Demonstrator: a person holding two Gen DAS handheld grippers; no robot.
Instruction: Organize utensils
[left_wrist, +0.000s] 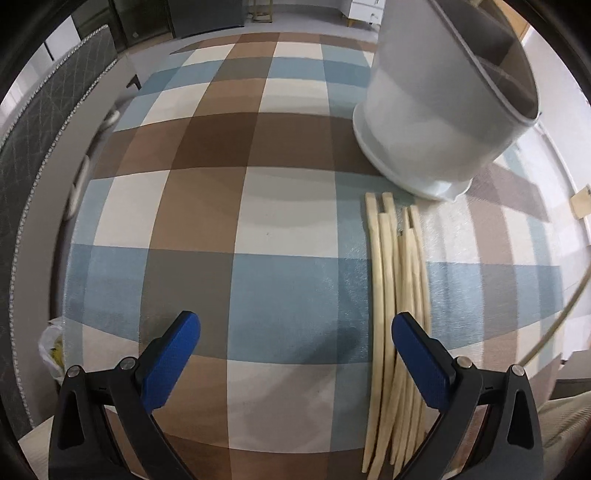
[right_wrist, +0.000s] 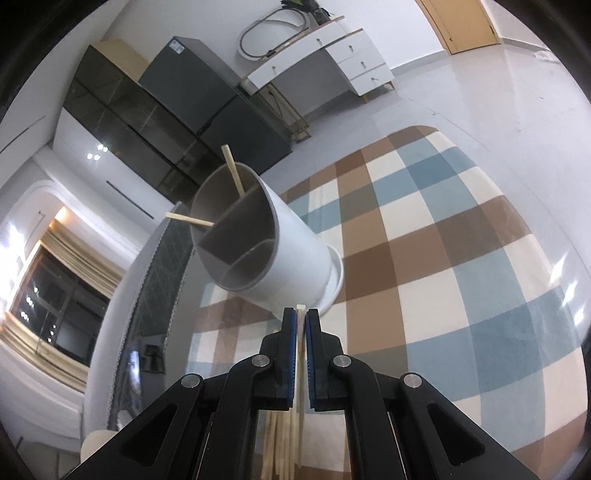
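Note:
Several pale wooden chopsticks (left_wrist: 397, 295) lie side by side on the checked tablecloth, right of my left gripper (left_wrist: 295, 354), which is open and empty just above the cloth. A white cylindrical utensil holder (left_wrist: 436, 122) with inner dividers stands beyond them. In the right wrist view the holder (right_wrist: 266, 251) has two chopsticks (right_wrist: 232, 171) leaning in its far compartment. My right gripper (right_wrist: 301, 317) is shut on a chopstick (right_wrist: 300, 308), held near the holder's base. More chopsticks (right_wrist: 280, 443) lie below it.
The checked tablecloth (left_wrist: 240, 206) of blue, brown and cream covers the round table. A quilted grey chair back (left_wrist: 44, 147) stands at the left. A plastic bag (left_wrist: 51, 350) lies low at the left. Cabinets (right_wrist: 177, 110) and a white drawer unit (right_wrist: 332, 55) stand beyond.

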